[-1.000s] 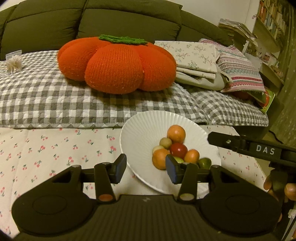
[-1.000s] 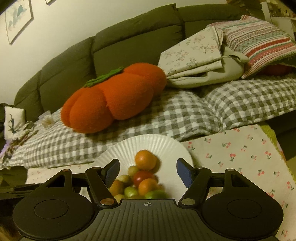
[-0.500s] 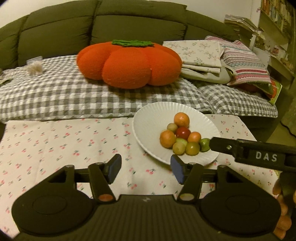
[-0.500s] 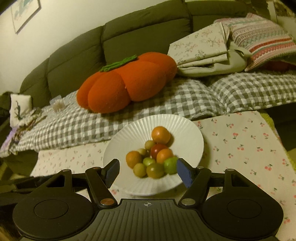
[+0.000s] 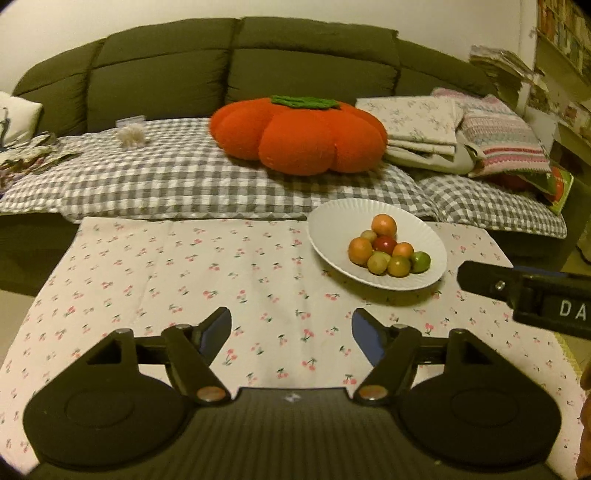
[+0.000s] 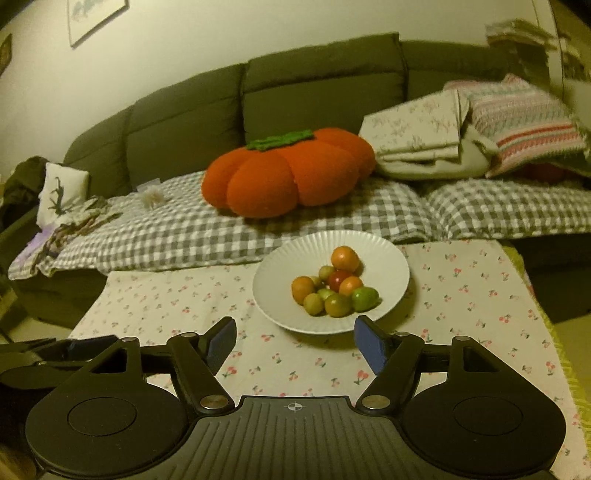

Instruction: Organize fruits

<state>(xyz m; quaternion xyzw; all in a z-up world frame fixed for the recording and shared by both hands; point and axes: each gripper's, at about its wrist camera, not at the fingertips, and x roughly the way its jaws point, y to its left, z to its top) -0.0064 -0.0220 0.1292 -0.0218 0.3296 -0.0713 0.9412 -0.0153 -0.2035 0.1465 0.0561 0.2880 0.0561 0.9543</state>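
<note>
One white plate [image 6: 391, 291], about nine fruits [image 6: 334, 286] piled; left gripper [image 5: 291, 332], right gripper [image 6: 295, 338] fingers opening, empty.

Dim warm light; olive sofa [image 5: 236, 70] against pale wall [image 6: 184, 48], gingham throw [image 5: 184, 184] over seat, pumpkin cushion [image 5: 299, 136], folded linens [image 5: 424, 125], bookshelf [image 5: 561, 33] far right
</note>
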